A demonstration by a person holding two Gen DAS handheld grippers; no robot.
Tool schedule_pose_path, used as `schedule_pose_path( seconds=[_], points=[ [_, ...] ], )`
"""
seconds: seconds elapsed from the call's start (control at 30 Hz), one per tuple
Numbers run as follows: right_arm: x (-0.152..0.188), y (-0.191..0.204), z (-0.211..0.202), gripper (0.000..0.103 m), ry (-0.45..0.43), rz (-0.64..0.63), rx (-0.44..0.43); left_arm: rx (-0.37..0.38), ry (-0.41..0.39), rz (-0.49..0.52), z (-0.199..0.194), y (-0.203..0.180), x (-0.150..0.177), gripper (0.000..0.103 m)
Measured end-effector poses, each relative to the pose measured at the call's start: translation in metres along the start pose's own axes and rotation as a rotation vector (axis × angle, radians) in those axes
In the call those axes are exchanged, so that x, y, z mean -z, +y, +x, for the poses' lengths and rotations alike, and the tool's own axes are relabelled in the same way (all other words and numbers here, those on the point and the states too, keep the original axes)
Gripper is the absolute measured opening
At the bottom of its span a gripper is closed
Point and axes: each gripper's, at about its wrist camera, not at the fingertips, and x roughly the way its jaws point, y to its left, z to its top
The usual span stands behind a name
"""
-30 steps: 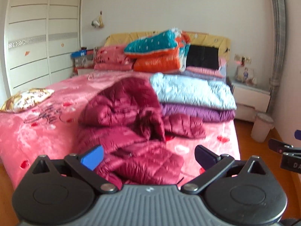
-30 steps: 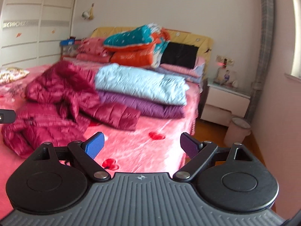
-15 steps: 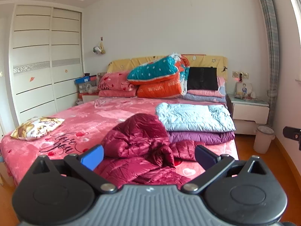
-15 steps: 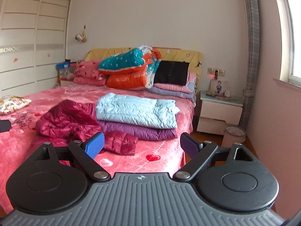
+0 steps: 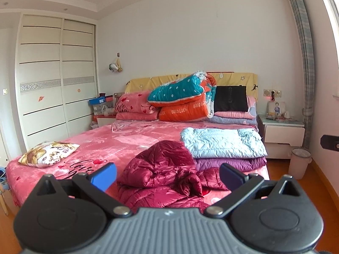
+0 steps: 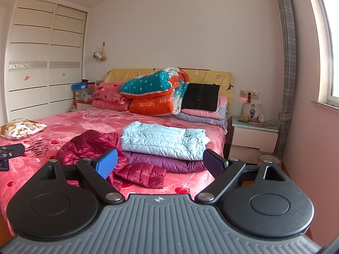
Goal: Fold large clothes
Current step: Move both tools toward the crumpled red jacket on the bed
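A crumpled dark red puffer jacket (image 5: 163,173) lies in a heap at the foot of the pink bed (image 5: 110,146); the right wrist view shows it too (image 6: 93,146), one sleeve (image 6: 142,174) spread to the right. Beside it a light blue folded jacket (image 5: 222,142) rests on a purple folded one (image 5: 231,162). My left gripper (image 5: 167,175) is open and empty, held back from the bed above the red jacket. My right gripper (image 6: 159,163) is open and empty too, facing the folded stack (image 6: 163,139).
Pillows and a teal-orange quilt (image 5: 182,97) pile up at the headboard. A patterned cushion (image 5: 47,153) lies on the bed's left. A nightstand (image 5: 282,135) and a bin (image 5: 299,162) stand at the right, a white wardrobe (image 5: 55,89) at the left.
Both grippers have pulled back and lifted away from the bed, so the jackets look smaller and more of the room shows. Both stayed open and empty.
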Motion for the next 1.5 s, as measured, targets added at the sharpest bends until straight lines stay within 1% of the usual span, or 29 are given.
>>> schedule_pose_path(
  seconds=[0.33,0.57,0.93,1.23,1.5],
  points=[
    [-0.006,-0.018,0.002,0.103,-0.004,0.042,-0.012,0.013,0.014,0.012,0.002,-0.01,0.004,0.102],
    [-0.003,-0.018,-0.001,0.103,0.002,0.044,-0.006,0.041,0.036,0.025,0.007,-0.025,0.008,0.102],
    [0.006,-0.02,-0.004,0.103,0.023,0.031,0.046,0.094,0.103,0.06,0.023,-0.056,0.021,0.102],
    [0.014,-0.024,-0.003,0.103,0.041,0.028,0.061,0.118,0.139,0.091,0.034,-0.081,0.031,0.102],
    [0.023,-0.031,0.006,0.103,0.061,0.032,0.107,0.184,0.189,0.106,0.061,-0.107,0.046,0.102]
  ],
)
